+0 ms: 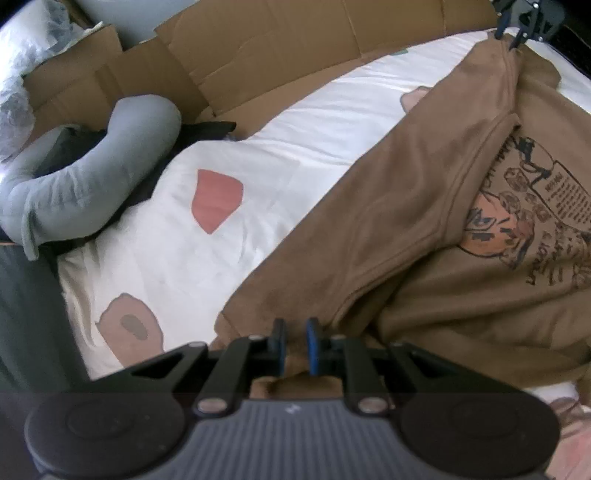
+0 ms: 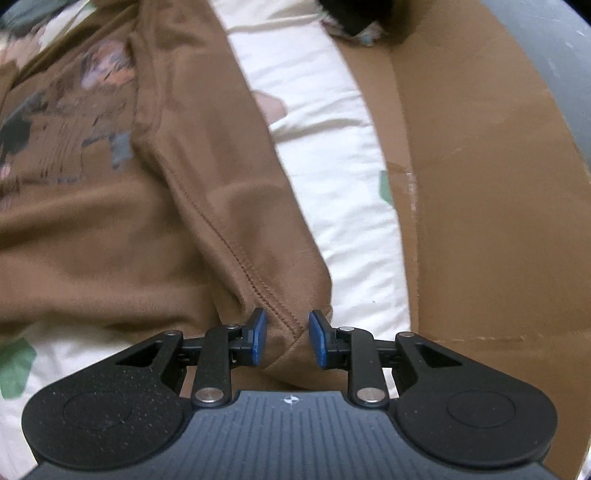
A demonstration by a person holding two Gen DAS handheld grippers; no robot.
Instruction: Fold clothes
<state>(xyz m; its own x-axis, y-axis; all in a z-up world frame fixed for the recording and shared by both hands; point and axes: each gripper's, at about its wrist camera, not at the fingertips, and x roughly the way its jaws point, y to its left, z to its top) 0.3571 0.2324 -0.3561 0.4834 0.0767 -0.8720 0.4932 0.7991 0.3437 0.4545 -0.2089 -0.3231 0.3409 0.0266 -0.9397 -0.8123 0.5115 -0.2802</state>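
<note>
brown tee (image 1: pixel 424 206) side flap folded in; left gripper (image 1: pixel 294 347) seemingly pinching hem, right gripper (image 2: pixel 286 338) released, more folds left.

Left gripper (image 1: pixel 295 345) nearly closed, pinching; right gripper (image 2: pixel 287 339) parted, both pointing steeply down

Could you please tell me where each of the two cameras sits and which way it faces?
Left wrist: on the left gripper, angled down over the brown sweatshirt and white duvet; the right gripper shows far off.
Right wrist: on the right gripper, looking steeply down at the sweatshirt's stitched edge between its parted pads; cardboard beyond.
Shared: sweatshirt, duvet, cardboard.
</note>
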